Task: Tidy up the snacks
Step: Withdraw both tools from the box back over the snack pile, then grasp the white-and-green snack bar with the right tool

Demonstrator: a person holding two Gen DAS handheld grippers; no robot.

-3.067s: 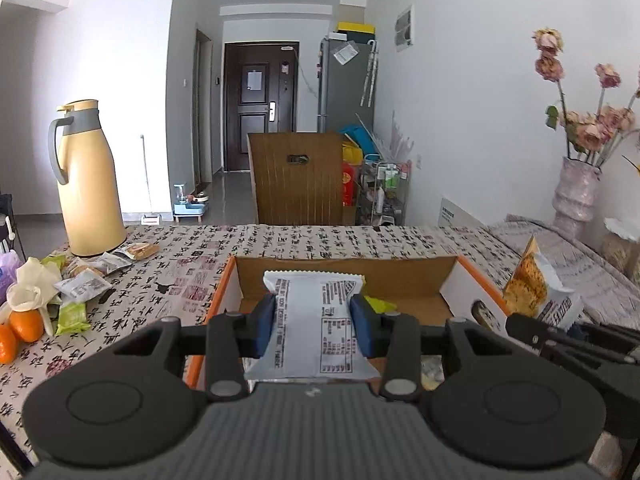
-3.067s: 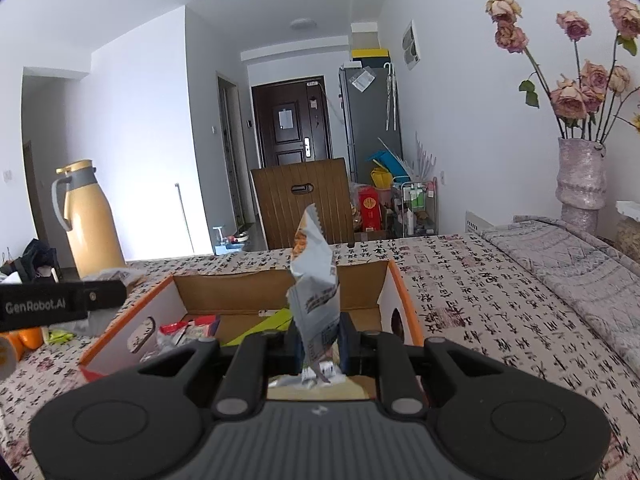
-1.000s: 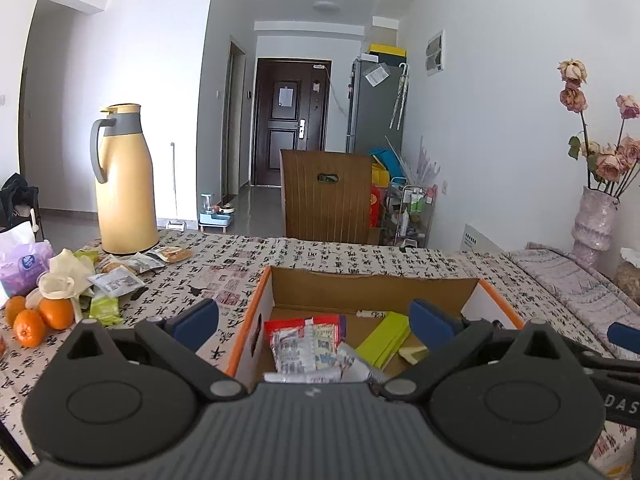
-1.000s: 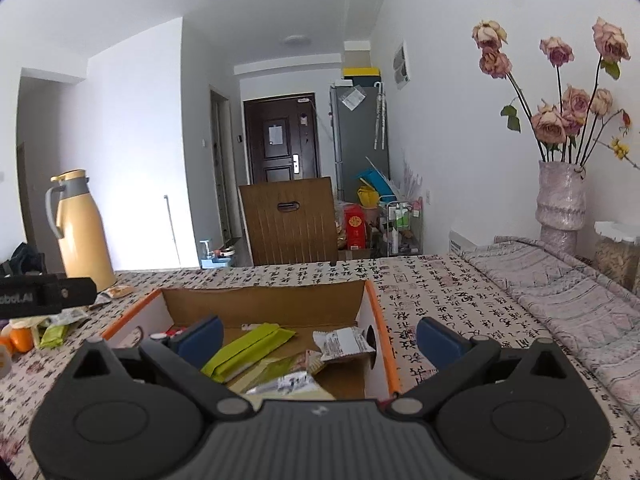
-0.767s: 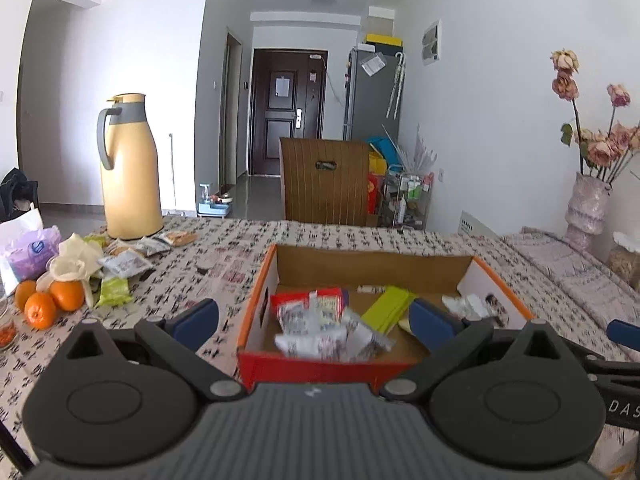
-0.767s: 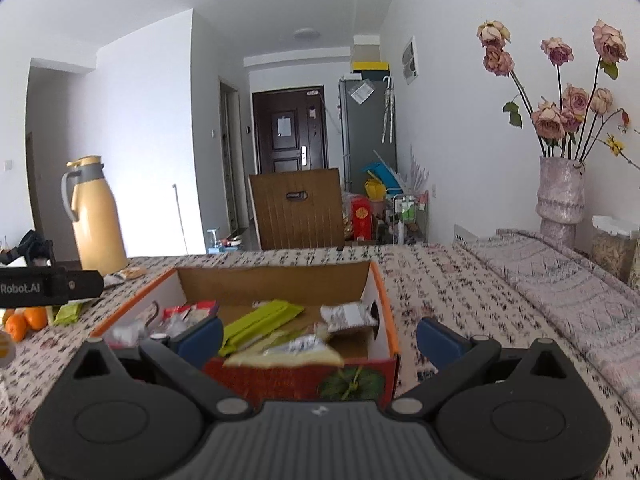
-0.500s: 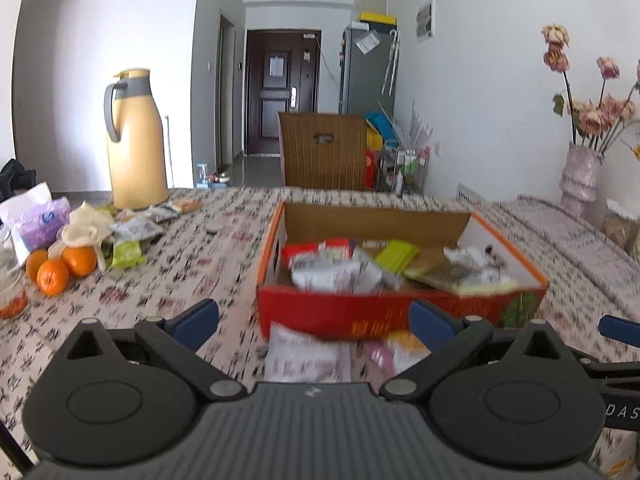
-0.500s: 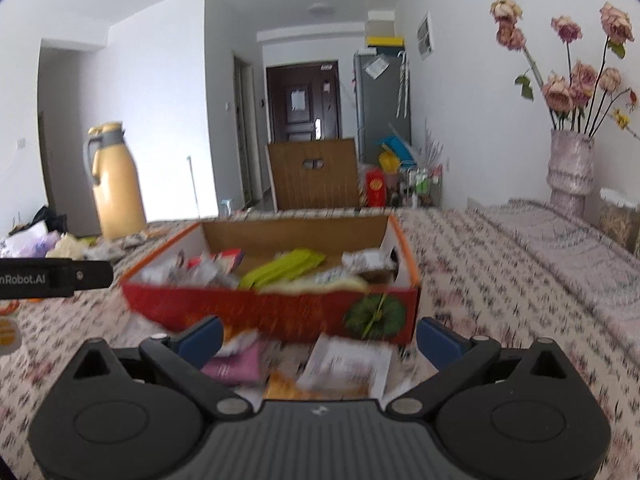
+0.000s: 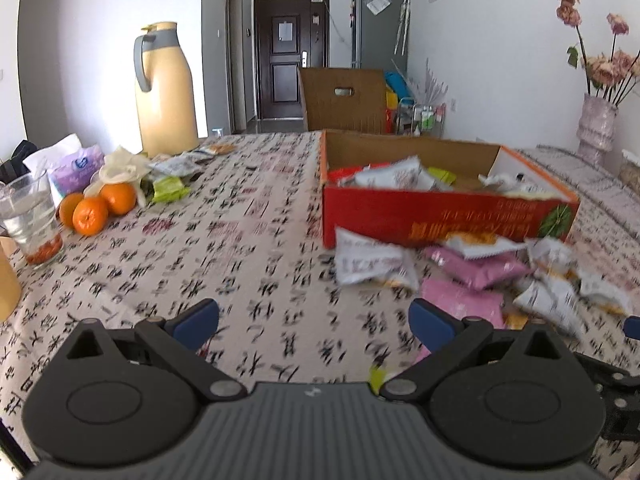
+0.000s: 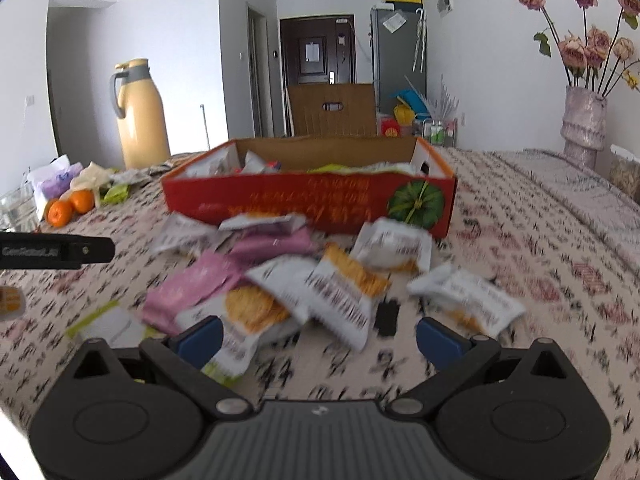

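While both grippers hang low over the printed tablecloth (image 9: 248, 240), neither has anything between its fingers. Far left on the table stands a glass (image 9: 30, 220) of water with something red at the bottom, then three oranges (image 9: 98, 208), a purple tissue pack (image 9: 74, 168), a pale crumpled bag (image 9: 120, 162) and a few small wrappers (image 9: 172, 190) in front of a tall yellow thermos jug (image 9: 166, 88) with a grey handle.

Next comes the left gripper (image 9: 314, 322), its blue-tipped fingers spread wide over bare cloth; the loose packets lie ahead of it and to its right, not touching it. In the right wrist view its arm shows as a black bar (image 10: 56, 249) with blurred white lettering that seems to read "GenRobot.AI".

Further right sits the red cardboard box (image 10: 308, 200), open-topped and part filled with snack packets (image 9: 394, 174); its front bears yellow writing too smeared to read and a green pumpkin picture (image 10: 416, 200). Just before the box lies the heap: pink packets (image 10: 200, 284), white-and-orange cracker packets (image 10: 340, 284), one more white packet (image 10: 468, 300) off to the right.

Over that heap's near edge sits the right gripper (image 10: 318, 334), fingers wide apart, a packet showing just beyond its left fingertip. Far right, a pinkish vase (image 10: 582, 124) holds dried roses (image 10: 592, 40).
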